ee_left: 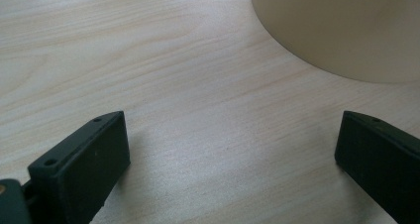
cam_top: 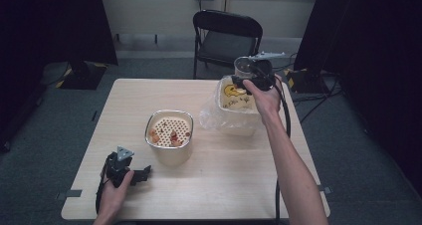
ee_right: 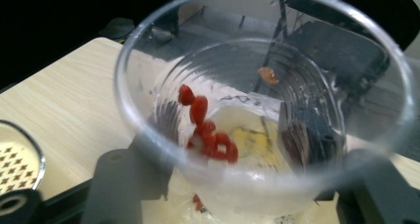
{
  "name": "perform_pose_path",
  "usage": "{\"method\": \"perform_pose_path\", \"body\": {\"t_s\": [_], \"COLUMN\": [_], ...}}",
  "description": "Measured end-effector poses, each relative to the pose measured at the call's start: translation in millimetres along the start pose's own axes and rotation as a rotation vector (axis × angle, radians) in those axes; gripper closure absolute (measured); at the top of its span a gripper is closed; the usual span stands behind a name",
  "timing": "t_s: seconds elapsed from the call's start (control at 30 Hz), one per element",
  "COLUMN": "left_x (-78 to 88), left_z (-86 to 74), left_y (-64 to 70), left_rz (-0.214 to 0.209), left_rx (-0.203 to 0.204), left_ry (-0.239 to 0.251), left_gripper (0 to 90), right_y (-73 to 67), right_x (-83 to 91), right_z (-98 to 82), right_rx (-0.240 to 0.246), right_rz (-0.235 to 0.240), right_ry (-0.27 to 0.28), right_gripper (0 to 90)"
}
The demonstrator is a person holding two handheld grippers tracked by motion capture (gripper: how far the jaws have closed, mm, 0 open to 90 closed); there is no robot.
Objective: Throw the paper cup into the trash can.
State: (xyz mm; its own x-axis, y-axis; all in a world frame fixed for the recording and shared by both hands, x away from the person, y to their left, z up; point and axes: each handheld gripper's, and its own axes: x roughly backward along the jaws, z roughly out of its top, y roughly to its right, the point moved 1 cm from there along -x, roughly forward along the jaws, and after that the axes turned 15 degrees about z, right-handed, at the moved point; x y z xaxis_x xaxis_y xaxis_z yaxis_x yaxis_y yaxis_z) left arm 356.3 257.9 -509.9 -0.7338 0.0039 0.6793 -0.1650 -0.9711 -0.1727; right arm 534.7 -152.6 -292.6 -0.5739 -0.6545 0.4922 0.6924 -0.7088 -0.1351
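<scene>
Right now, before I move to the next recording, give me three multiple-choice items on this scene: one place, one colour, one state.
1. Where is the clear cup?
A. flat on the table by the strainer pot
B. up over the bag-lined bin
C. on the chair

2. What colour are the pieces stuck inside the cup?
A. green
B. blue
C. red

3. How do the left hand-held gripper's jaws stand?
A. apart, nothing between them
B. shut on a spoon
C. shut on the pot's rim

Answers:
1 B: the high view shows the clear cup above the bag-lined bin.
2 C: red pieces cling to its wall.
3 A: the left hand-held gripper shows bare table between wide jaws.
</scene>
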Motion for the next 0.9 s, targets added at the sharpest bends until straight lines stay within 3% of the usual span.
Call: {"method": "perform_pose_path", "body": {"t_s": [0.1,0.33,0.5,0.7,0.9], "left_x": [0.1,0.1,0.1,0.0,0.1], "left_z": [0.0,0.0,0.0,0.0,0.0], "left_y": [-0.1,0.0,0.0,0.0,0.0], "left_rz": [0.001,0.0,0.0,0.0,0.001], "left_rx": [-0.001,0.0,0.0,0.0,0.0], "left_ry": [-0.001,-0.001,-0.001,0.0,-0.001], "left_gripper": [0.0,0.0,0.0,0.0,0.0], "right_y": [9.9,17.4,18.4,15.3,4.0], "right_x": [-2.0,-3.6,1.4,11.3,26.2], "right_z": [-1.5,-4.3,-1.4,-0.9,-6.8], "right_rx": [-0.033,-0.064,-0.062,-0.056,-0.026], "right_rz": [-0.006,-0.019,-0.03,-0.007,0.014], "right_ry": [-0.006,0.018,0.044,0.055,0.057], "right_gripper": [28.0,18.0,16.2,17.7,21.9]}}
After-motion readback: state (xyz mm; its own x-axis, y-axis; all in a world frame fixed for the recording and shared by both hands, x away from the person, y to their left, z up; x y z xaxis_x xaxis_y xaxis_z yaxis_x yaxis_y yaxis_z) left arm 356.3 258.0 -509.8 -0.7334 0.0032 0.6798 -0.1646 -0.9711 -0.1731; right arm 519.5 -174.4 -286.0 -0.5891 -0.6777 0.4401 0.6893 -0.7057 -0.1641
